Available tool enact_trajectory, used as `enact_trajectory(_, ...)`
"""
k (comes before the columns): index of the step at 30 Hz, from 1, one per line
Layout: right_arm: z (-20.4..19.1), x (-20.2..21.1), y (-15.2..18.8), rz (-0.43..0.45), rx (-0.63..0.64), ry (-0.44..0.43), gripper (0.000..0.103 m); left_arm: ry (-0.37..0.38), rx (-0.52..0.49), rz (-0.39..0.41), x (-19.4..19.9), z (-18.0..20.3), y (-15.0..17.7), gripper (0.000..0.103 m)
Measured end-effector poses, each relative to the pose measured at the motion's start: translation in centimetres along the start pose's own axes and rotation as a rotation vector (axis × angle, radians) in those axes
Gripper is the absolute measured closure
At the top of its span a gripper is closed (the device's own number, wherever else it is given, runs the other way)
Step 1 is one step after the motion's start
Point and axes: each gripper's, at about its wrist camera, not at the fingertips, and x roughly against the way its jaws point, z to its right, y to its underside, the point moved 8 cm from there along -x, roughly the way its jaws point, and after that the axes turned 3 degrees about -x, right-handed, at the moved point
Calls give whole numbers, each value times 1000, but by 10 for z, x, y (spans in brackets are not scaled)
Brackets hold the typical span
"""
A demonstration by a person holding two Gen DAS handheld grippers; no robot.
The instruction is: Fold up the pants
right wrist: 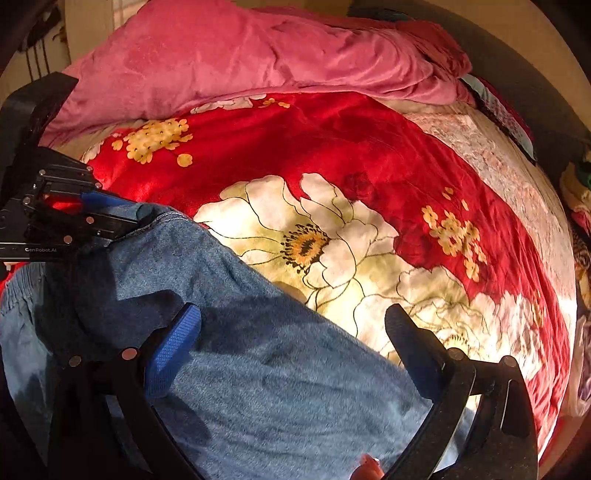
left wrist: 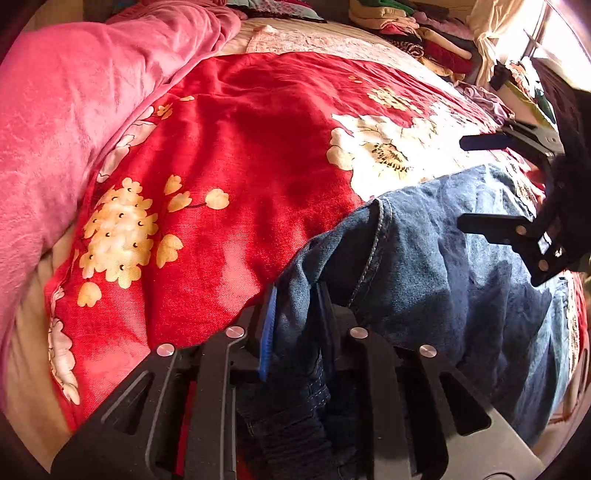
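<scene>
We see the jeans (right wrist: 280,387) lying on the bed, spread over a red blanket (right wrist: 332,136) printed with big cream flowers. They sit toward the near edge of the bed, with the denim running across the blanket from the left gripper's side to the right gripper's.

Our left gripper (left wrist: 295,317) is clenched on a bunched fold of the jeans (left wrist: 424,266): denim fills the narrow gap between its blue-padded fingers, and a stitched seam curves away just past them. From the right wrist view we can see the same gripper (right wrist: 125,221) at the left side, its fingers pinched on the edge of the denim.

Our right gripper (right wrist: 295,332) is released, its fingers spread wide over the jeans with cloth below the gap and nothing pressed between the pads. In the left wrist view it (left wrist: 461,181) shows at the right, above the far end of the denim.

A pink blanket (right wrist: 240,55) is heaped along the far side of the bed, and piles of folded clothes (left wrist: 417,33) lie at a far corner.
</scene>
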Motion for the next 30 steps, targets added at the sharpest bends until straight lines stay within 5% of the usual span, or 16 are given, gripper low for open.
enact_trajectory(4,-7,-20,-7,-50,147,7,16,-16,-12,50,15,1,0,99)
enact_trajectory(7,-18,-33,-4,-90,217,-23,38,-8,-13,68,24,1,2,100)
enact_trajectory(9,-30,-34,-1,-93,252,-58,70,-15,-25,78,27,2,3,100)
enact_trajectory(13,-46,-17,4,-12,227,-54,98,-29,-28,98,30,2,3,100)
enact_trajectory(22,-69,88,44,207,52,7,101,-23,-55,231,84,31,18,100)
enact_trajectory(30,-141,153,109,292,-3,-44,101,47,11,298,132,62,80,99)
